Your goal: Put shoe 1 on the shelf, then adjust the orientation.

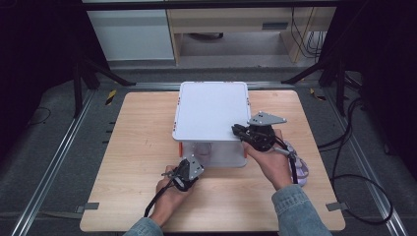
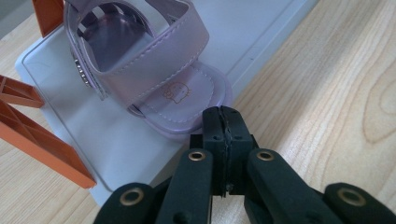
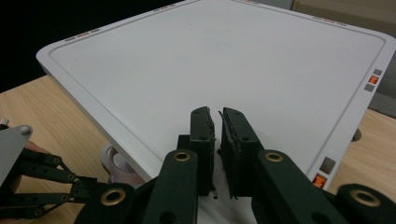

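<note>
Left gripper [image 2: 223,122]: jaws closed, empty, at the toe of the sandal [image 2: 154,70] on the rack's lower shelf [image 2: 116,144]. Sandal appears light and flexible; grip the strap.

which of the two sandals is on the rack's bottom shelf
The sandal in front of the left gripper; the other sandal lies on the table by the right hand.

Lilac strapped child's sandal [image 2: 159,70] sits on the lower white plastic shelf [image 2: 107,140], directly ahead of the left gripper [image 2: 223,122]. Orange plastic struts [image 2: 32,135] left of the sandal. White flat shelf top [image 3: 224,65] under and ahead of the right gripper [image 3: 218,126]. Second lilac sandal [image 1: 300,167] behind the right gripper, on the light wooden table [image 1: 137,147].
</note>
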Demonstrator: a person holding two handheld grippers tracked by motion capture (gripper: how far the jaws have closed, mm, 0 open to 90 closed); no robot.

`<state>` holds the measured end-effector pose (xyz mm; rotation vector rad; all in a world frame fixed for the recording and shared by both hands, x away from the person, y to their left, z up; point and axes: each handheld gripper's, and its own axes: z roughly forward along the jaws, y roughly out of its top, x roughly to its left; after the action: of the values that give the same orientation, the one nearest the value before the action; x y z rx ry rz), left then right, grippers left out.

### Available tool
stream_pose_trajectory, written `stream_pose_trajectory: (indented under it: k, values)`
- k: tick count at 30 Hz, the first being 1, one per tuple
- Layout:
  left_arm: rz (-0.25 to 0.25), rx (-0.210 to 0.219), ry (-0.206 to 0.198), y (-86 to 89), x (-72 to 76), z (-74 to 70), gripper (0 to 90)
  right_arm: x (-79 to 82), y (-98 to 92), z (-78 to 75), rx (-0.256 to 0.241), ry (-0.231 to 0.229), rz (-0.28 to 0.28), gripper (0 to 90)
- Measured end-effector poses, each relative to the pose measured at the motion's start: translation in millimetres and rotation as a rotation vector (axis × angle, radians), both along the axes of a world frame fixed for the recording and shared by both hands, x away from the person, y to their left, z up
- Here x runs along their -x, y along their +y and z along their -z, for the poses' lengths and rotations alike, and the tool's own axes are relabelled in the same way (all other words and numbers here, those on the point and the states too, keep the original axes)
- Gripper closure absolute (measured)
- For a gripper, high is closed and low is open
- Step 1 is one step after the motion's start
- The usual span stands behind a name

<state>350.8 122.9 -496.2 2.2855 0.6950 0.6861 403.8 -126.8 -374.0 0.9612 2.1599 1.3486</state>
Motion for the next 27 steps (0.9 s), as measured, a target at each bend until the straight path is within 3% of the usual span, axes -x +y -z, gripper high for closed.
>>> stream_pose_trajectory:
  k: [20,27]
  values:
    - [-0.037,0.028,0.005,-4.5,-14.3,2.2,89.5,-0.6,0.0,-0.5,0.003,0.003,-0.003,82.9]
    - [-0.042,0.019,0.006,-4.8,-17.2,3.8,89.5,-1.0,-0.3,-0.5,0.002,0.005,-0.005,82.8]
